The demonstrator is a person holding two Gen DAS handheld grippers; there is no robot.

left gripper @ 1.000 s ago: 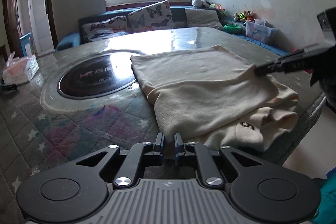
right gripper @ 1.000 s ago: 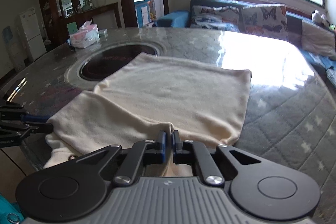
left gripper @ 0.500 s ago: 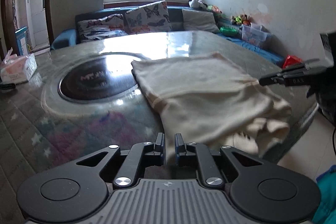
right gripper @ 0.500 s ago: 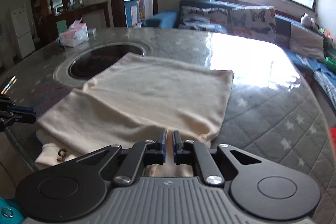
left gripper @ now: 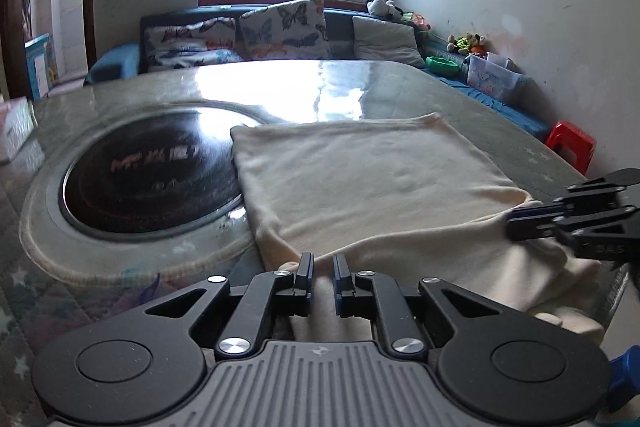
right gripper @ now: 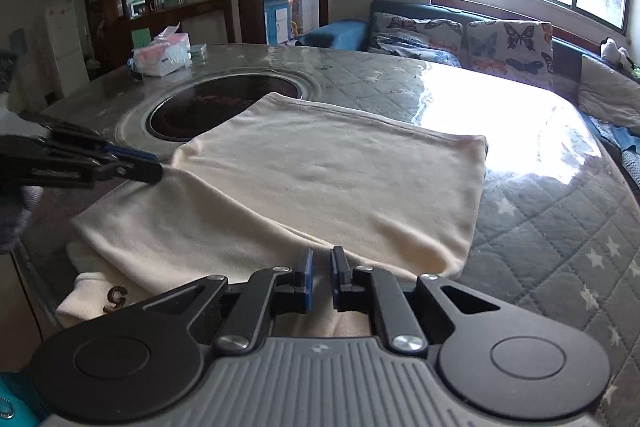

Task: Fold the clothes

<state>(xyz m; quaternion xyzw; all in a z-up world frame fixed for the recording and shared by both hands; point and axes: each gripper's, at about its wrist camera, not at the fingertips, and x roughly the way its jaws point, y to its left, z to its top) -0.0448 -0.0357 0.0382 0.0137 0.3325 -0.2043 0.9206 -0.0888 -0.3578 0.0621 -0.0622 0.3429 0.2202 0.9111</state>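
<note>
Your right gripper (right gripper: 320,269) has just let its jaws part a little, and it and your left gripper (left gripper: 322,275) now stand slightly ajar over the near hem of the cream garment (right gripper: 328,183), gripping nothing; the fold appears laid and released. That one garment lies on the table (right gripper: 540,211), its far corner overlapping the round cooktop (right gripper: 188,111). Count two grippers, one garment, one tissue box (right gripper: 162,55) beyond the cooktop.

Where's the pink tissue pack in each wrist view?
Left wrist: tissue pack cut off at the far left edge, mid-height, blurred.
Right wrist: tissue pack upper left, on the table's far side.
Shared landmark: round black hob beside the cream garment.
</note>
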